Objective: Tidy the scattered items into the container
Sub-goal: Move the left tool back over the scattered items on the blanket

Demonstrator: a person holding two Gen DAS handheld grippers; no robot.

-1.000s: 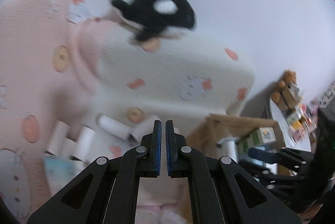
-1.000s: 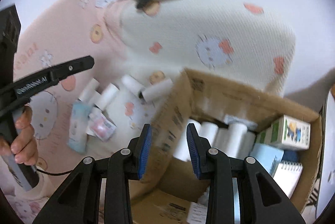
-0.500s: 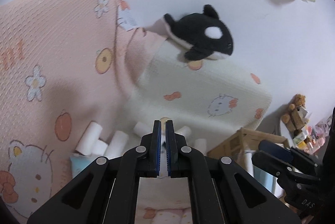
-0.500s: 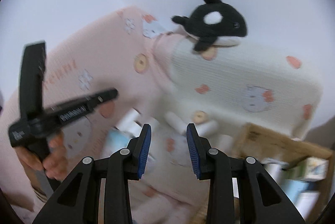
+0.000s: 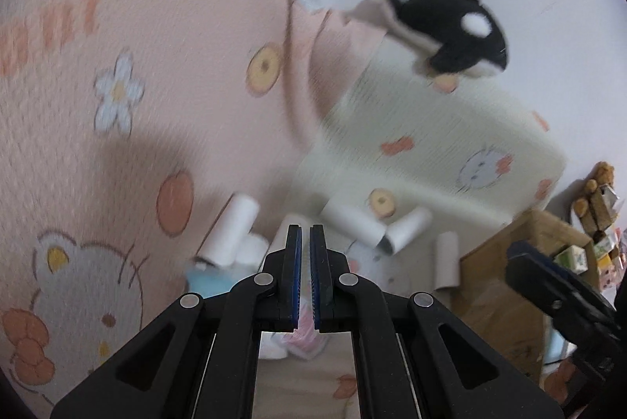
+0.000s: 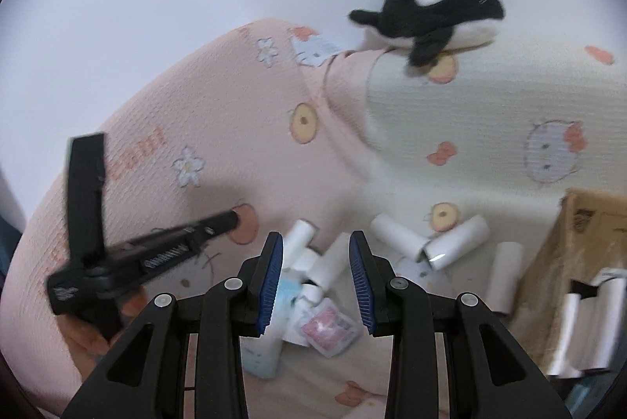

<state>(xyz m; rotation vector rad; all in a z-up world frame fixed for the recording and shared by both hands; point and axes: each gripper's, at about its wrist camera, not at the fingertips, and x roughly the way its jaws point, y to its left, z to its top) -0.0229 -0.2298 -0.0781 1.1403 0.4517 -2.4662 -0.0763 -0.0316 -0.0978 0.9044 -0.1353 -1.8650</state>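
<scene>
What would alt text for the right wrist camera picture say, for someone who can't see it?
The right gripper, empty with a gap between its blue pads, points at white paper rolls and small packets scattered on a pink cartoon-print blanket. A cardboard box holding more rolls sits at right, the left gripper at left, a plush orca above.

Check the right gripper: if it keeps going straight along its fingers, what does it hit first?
Probably the pile of white paper rolls lying on the bedding, seen between the right gripper fingers; nothing shows nearer, though depth is uncertain in the fisheye.
</scene>
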